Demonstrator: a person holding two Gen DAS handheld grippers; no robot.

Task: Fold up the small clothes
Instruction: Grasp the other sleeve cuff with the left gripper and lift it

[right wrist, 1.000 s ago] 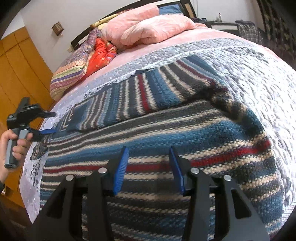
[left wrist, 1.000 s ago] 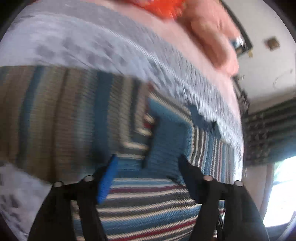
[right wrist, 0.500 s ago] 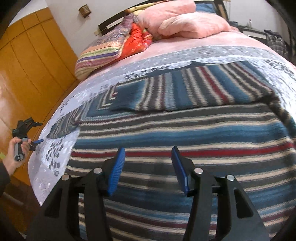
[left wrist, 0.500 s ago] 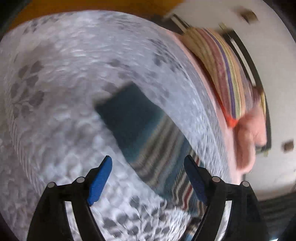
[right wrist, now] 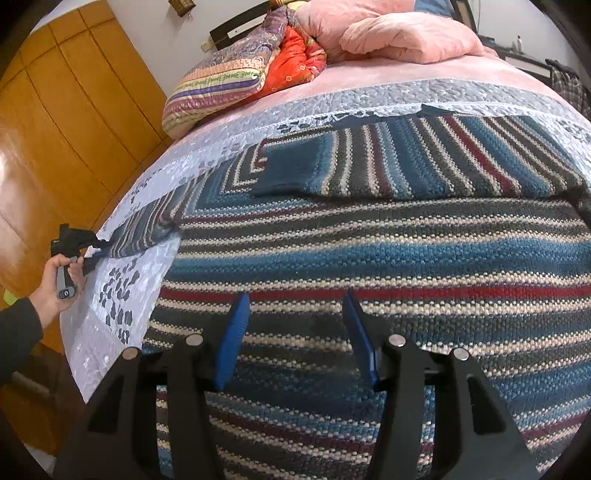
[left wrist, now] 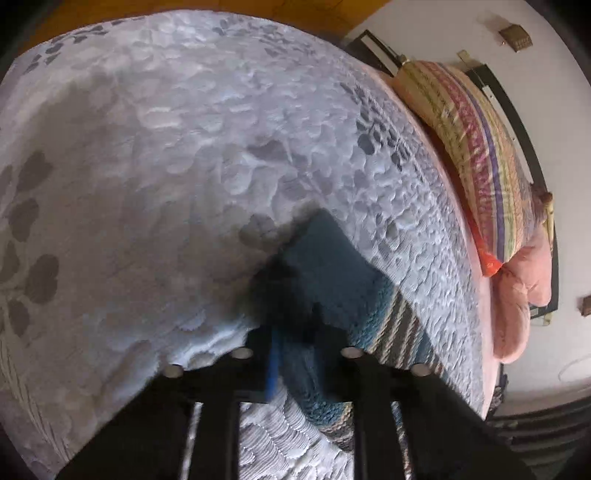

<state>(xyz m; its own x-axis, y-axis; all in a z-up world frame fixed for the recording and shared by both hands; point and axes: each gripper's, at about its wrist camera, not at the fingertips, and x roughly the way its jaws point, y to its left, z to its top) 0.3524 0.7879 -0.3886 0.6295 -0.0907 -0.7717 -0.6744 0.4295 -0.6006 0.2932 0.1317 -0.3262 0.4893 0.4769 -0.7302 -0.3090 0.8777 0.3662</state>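
Observation:
A knitted sweater (right wrist: pixel 369 251) with blue, grey, cream and red stripes lies flat on the bed. One sleeve (right wrist: pixel 406 162) is folded across its upper part. The other sleeve (right wrist: pixel 147 229) stretches out to the left. My left gripper (right wrist: pixel 98 251), held in a hand, is shut on that sleeve's end. In the left wrist view the dark blue cuff (left wrist: pixel 325 258) runs in between the narrowed fingers of the left gripper (left wrist: pixel 295 339), which are blurred. My right gripper (right wrist: pixel 293 332) hovers open just above the sweater's body, with nothing between its blue pads.
The grey quilted bedspread (right wrist: pixel 122 295) ends at the bed's left edge near the hand. A folded striped blanket (right wrist: pixel 218 85), an orange quilt (right wrist: pixel 295 59) and a pink duvet (right wrist: pixel 399 33) are piled at the headboard. Wooden wardrobe doors (right wrist: pixel 74 110) stand on the left.
My left gripper swung off the sweater's middle to the outstretched sleeve's end and closed on the blue cuff. The right gripper shifted slightly over the body and stayed open.

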